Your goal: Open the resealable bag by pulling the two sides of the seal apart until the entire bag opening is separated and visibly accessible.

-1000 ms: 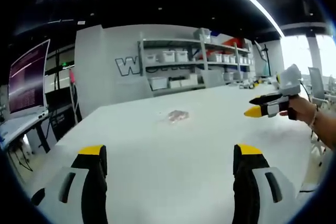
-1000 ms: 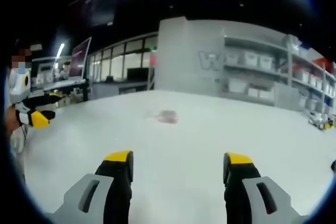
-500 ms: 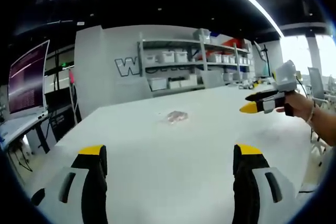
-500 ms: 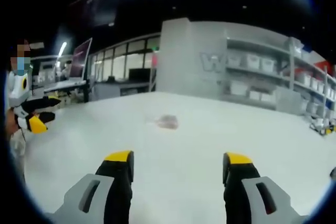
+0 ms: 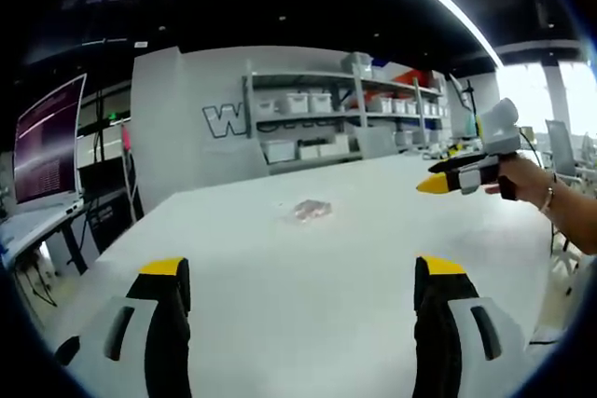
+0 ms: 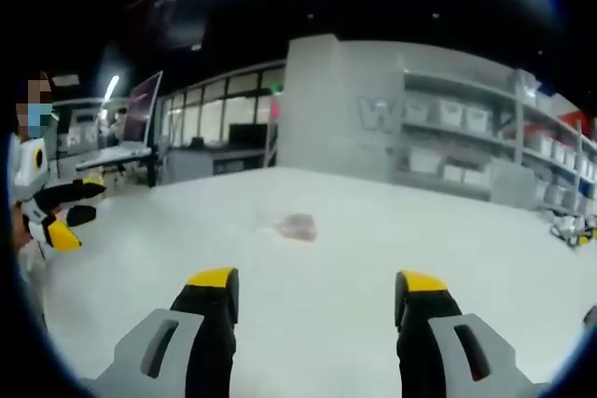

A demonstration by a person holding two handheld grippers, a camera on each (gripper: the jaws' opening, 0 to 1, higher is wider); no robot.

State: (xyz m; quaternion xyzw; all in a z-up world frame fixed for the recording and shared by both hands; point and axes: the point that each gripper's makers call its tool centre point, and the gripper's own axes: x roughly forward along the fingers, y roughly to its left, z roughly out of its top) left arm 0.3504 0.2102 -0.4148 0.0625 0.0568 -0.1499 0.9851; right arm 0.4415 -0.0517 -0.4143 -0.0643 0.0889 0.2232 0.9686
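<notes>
1. Left gripper (image 5: 298, 272): its two black, yellow-tipped jaws stand wide apart and grip nothing, raised above the near part of the white table (image 5: 308, 314).
2. Right gripper (image 6: 315, 281): its jaws are likewise spread apart and empty, above the table's near part in the right gripper view. In the left gripper view it enters from the right, held in a person's hand (image 5: 522, 179) above the table's right side; there its yellow tips look close together, but the angle leaves the gap unclear.
3. Resealable bag (image 5: 311, 210): a small, clear, crumpled bag lying flat on the table, toward the far middle, well apart from both grippers. Whether its seal is closed is too small to tell.
4. Background: shelving (image 5: 345, 114) with white bins stands against a grey wall beyond the table's far edge; a lit monitor (image 5: 44, 142) stands beyond the left edge.
</notes>
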